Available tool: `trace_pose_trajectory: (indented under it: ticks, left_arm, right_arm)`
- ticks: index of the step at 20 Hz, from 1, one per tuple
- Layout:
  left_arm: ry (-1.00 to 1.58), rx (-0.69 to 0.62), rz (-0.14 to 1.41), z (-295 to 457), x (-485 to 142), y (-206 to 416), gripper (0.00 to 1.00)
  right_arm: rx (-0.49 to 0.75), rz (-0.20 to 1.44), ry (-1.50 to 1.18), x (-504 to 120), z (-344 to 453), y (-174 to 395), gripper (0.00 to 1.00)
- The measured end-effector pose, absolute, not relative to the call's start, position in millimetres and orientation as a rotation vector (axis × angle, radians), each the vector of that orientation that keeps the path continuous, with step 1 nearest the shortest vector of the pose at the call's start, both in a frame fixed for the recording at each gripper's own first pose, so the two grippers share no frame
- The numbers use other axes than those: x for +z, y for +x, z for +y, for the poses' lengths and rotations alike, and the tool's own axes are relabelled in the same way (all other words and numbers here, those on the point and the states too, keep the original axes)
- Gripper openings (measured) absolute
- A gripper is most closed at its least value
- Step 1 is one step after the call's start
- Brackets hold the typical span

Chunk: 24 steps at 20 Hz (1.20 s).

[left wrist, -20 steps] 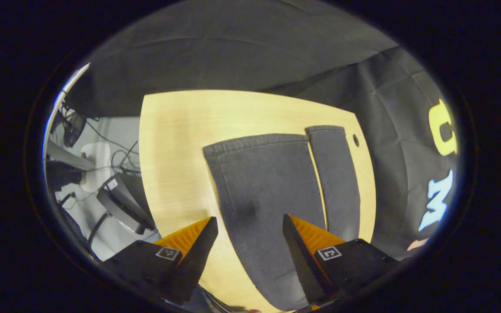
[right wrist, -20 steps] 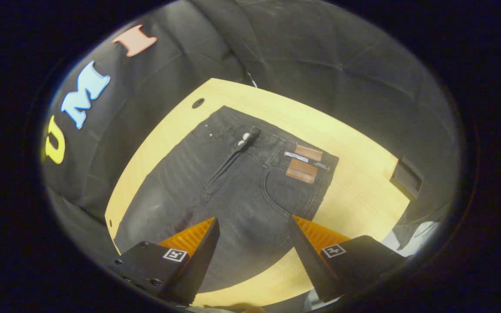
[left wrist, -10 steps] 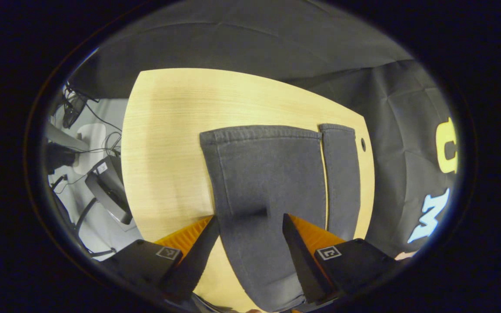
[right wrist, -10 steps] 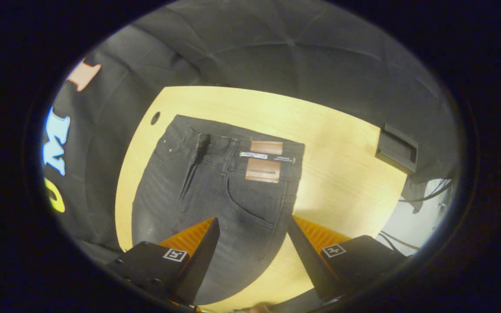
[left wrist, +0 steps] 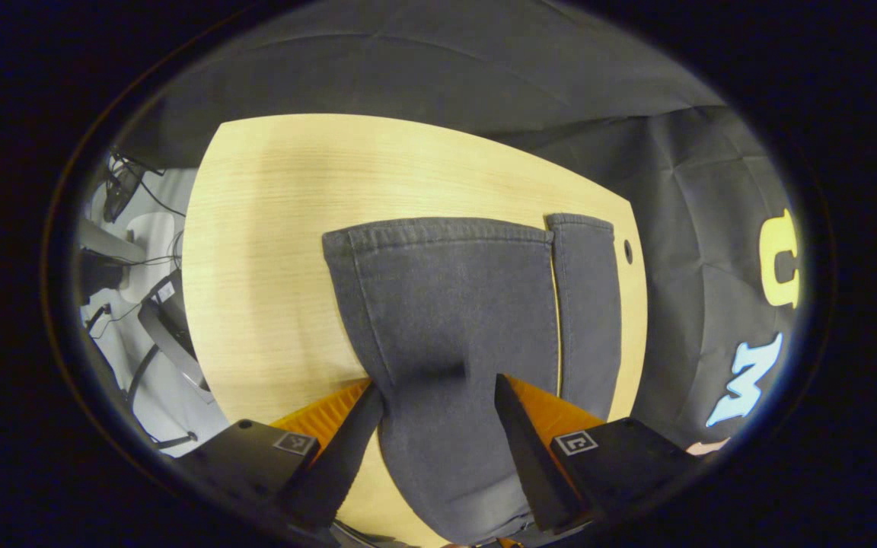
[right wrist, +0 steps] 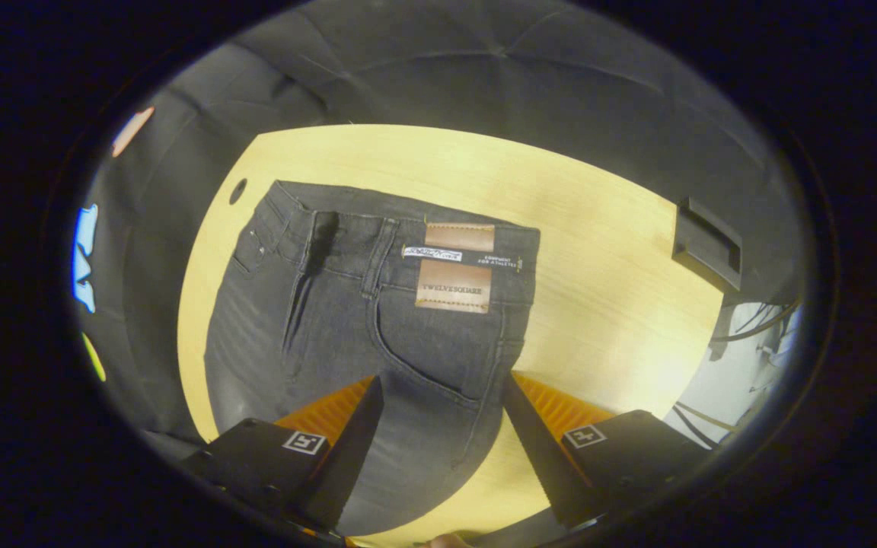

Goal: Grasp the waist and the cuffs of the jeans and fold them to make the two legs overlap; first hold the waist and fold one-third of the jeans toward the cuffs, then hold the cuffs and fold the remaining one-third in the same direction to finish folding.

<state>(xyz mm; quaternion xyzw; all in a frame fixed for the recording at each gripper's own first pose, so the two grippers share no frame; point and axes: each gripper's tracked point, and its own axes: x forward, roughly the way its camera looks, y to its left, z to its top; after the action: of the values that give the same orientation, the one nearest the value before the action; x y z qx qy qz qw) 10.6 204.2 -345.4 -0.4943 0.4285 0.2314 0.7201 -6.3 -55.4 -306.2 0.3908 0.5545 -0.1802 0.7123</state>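
Looking over the desk (left wrist: 271, 228) first, I see the jeans (right wrist: 347, 320) spread flat along it, legs side by side and not yet overlapped, so the first fold is not started. Taking the jeans as my landmark: the waist (right wrist: 408, 221) lies at one end, with a brown patch (right wrist: 454, 285) sewn just below the band, and the cuffs (left wrist: 446, 230) lie at the other end, close to the desk's edge beside a small round hole (left wrist: 628, 251).

My left hand-held gripper (left wrist: 438, 415) hangs above the nearer leg, short of the cuffs, fingers spread and holding nothing. My right hand-held gripper (right wrist: 442, 415) hangs above the hip pocket, short of the waist, also spread and empty.

My worries from here, as judgement only: both ends are well ahead of the fingers, so closing now would pinch mid-fabric and bunch the cloth. At the waist I could catch just the top layer, and the under layer would drag and skew the fold. The narrow gap between the legs means an uneven lift at the two ends would leave them crossed, not stacked. The far leg sits near the desk's edge and could slip off.
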Motion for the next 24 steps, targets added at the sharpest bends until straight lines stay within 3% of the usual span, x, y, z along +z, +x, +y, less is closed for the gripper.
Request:
trace_pose_trajectory:
  ticks: [1, 2, 5, 7, 8, 9, 10, 11, 12, 14, 15, 16, 17, 18, 20, 21, 24]
  left_arm:
    - [-1.090, 0.508, 0.950, 204, -346, 13, 0.94]
    - [-1.090, 0.503, 0.950, 202, -346, 15, 1.00]
    - [-1.103, 0.475, 0.945, 196, -345, 23, 1.00]
    - [-1.105, 0.461, 0.941, 194, -346, 27, 0.95]
    - [-1.114, 0.457, 0.942, 191, -346, 29, 1.00]
    - [-1.128, 0.453, 0.938, 188, -349, 32, 0.96]
    - [-1.140, 0.451, 0.943, 186, -350, 33, 0.80]
    - [-1.145, 0.443, 0.937, 186, -352, 33, 0.76]
    - [-1.143, 0.433, 0.935, 186, -352, 32, 0.71]
    - [-1.163, 0.420, 0.924, 187, -356, 28, 0.71]
    - [-1.181, 0.416, 0.920, 188, -359, 28, 0.45]
    - [-1.202, 0.421, 0.915, 190, -362, 26, 0.48]
    - [-1.233, 0.410, 0.902, 192, -361, 25, 0.41]
    - [-1.253, 0.396, 0.896, 192, -361, 24, 0.27]
    - [-1.274, 0.438, 0.900, 200, -366, 15, 0.27]
    - [-1.284, 0.420, 0.908, 202, -363, 11, 0.12]
    - [-1.273, 0.408, 0.915, 199, -358, 12, 0.12]
  right_arm:
    - [-0.401, 1.241, 0.845, -305, -54, -5, 0.96]
    - [-0.397, 1.261, 0.817, -308, -53, -5, 0.96]
    - [-0.391, 1.309, 0.736, -310, -52, -3, 0.93]
    - [-0.409, 1.342, 0.697, -313, -54, -4, 0.83]
    - [-0.407, 1.356, 0.674, -315, -54, -5, 0.78]
    - [-0.402, 1.361, 0.653, -316, -55, -4, 0.77]
    - [-0.387, 1.364, 0.636, -316, -55, -4, 0.72]
    - [-0.375, 1.359, 0.632, -315, -56, -2, 0.74]
    - [-0.369, 1.345, 0.634, -316, -58, -1, 0.59]
    - [-0.331, 1.308, 0.659, -315, -61, -2, 0.49]
    - [-0.318, 1.292, 0.697, -313, -62, -2, 0.43]
    - [-0.312, 1.276, 0.744, -314, -63, -2, 0.28]
    - [-0.305, 1.258, 0.794, -314, -63, -1, 0.23]
    - [-0.289, 1.243, 0.832, -315, -61, -2, 0.14]
    - [-0.256, 1.221, 0.885, -315, -61, -3, 0.09]
    - [-0.241, 1.212, 0.915, -314, -61, -2, 0.09]
    - [-0.181, 1.201, 1.010, -303, -61, -2, 0.04]
